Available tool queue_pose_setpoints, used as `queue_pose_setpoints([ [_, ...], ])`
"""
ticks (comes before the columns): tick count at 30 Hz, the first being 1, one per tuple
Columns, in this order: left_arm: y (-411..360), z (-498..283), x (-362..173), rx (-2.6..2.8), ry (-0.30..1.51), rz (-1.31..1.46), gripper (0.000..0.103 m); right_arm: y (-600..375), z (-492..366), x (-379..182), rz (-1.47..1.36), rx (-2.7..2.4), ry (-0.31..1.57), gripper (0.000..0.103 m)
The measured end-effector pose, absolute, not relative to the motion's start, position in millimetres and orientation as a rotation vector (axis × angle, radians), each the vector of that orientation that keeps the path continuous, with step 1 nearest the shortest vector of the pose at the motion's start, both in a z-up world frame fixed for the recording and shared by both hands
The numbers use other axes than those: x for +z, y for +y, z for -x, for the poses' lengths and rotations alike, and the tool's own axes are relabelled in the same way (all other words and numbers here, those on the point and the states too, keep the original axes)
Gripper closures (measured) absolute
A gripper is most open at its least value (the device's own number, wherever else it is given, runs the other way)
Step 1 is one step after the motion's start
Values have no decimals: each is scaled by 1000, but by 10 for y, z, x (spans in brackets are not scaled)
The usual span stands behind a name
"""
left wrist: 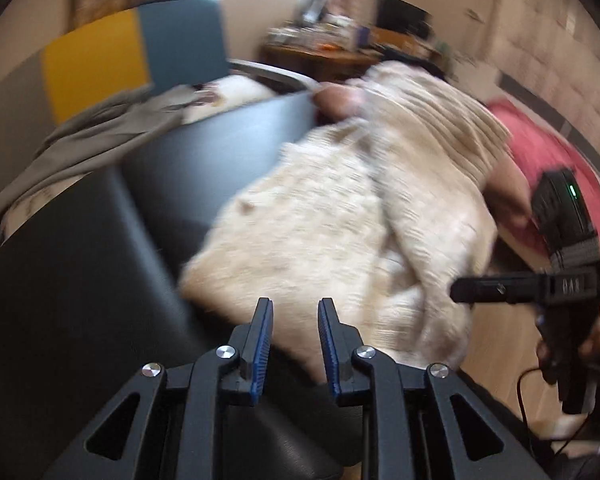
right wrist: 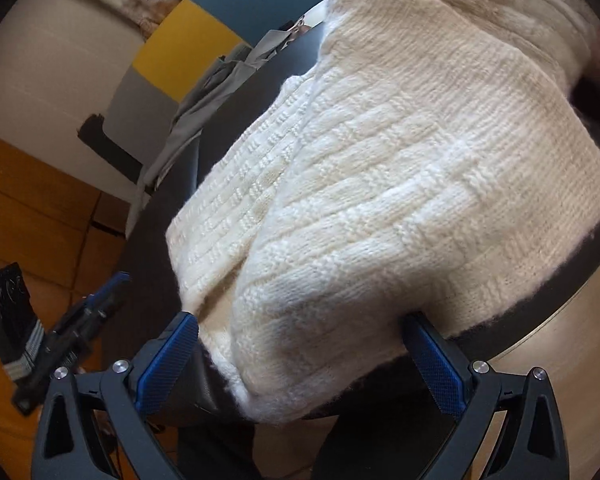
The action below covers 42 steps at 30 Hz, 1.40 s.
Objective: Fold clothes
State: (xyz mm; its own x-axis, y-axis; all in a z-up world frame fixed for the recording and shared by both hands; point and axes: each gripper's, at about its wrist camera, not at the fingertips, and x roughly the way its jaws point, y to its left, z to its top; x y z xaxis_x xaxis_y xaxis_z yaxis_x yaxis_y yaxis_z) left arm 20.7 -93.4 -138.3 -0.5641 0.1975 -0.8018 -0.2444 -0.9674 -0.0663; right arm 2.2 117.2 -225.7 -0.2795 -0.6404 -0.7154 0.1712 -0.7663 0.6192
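The cream knit sweater (right wrist: 380, 184) lies on the dark padded seat (left wrist: 80, 280), its near hem between the wide-open, not yet gripping right gripper (right wrist: 300, 352), while the left gripper (left wrist: 294, 312), part-open and empty, hovers short of it.

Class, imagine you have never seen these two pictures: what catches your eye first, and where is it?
A cream knitted sweater fills the middle of both views, heaped on a dark table. The right tool stands wide open at its near edge. Behind, at upper left, sits a yellow and blue panel.
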Motion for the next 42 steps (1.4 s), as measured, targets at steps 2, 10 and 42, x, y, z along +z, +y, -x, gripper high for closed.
queue_pose_setpoints([
  [2, -782, -110, -1463, 2472, 138, 1322, 79, 1233, -26, -2252, -1446, -2068, -638, 0],
  [10, -504, 323, -1618, 2349, 383, 1371, 78, 1455, -9, -2350, -1352, -1985, -774, 0],
  [42, -1288, 976, -1334, 2375, -205, 1350, 71, 1404, 469, -1718, -1292, -2167, -491, 0],
])
